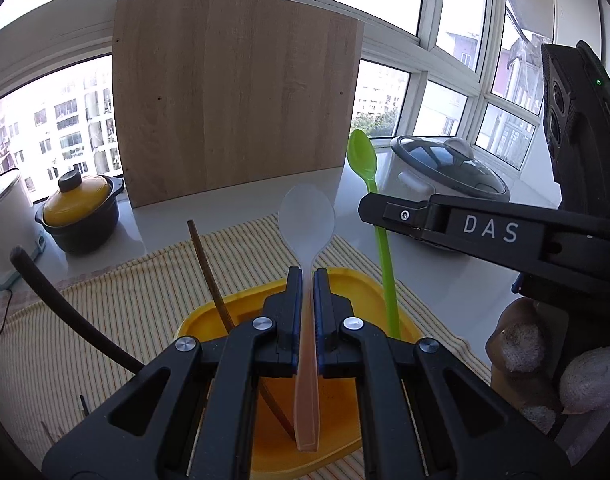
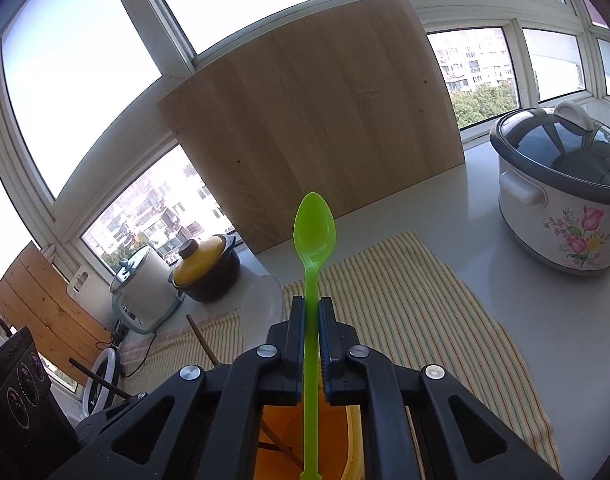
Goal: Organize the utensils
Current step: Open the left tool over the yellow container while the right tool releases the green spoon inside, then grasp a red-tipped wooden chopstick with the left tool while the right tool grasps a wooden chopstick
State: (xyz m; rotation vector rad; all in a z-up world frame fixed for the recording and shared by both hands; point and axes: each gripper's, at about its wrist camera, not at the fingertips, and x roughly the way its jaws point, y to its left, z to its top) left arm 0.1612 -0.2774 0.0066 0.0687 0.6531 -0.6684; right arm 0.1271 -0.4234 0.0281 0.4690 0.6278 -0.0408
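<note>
My left gripper (image 1: 307, 276) is shut on a translucent white spoon (image 1: 307, 224), bowl up, its handle end down inside a yellow container (image 1: 357, 280). My right gripper (image 2: 312, 306) is shut on a green spoon (image 2: 314, 228), also bowl up with its handle reaching down into the same yellow container (image 2: 355, 440). In the left wrist view the right gripper (image 1: 453, 226) comes in from the right, clamping the green spoon (image 1: 363, 160). A brown chopstick (image 1: 209, 272) leans in the container. A striped cloth (image 1: 117, 320) lies under it.
A wooden board (image 1: 237, 96) stands against the window behind. A floral white cooker (image 2: 561, 188) sits at the right, a yellow-lidded black pot (image 2: 207, 268) and a pale appliance (image 2: 145, 288) at the left. A dark rod (image 1: 61, 304) slants in from the left.
</note>
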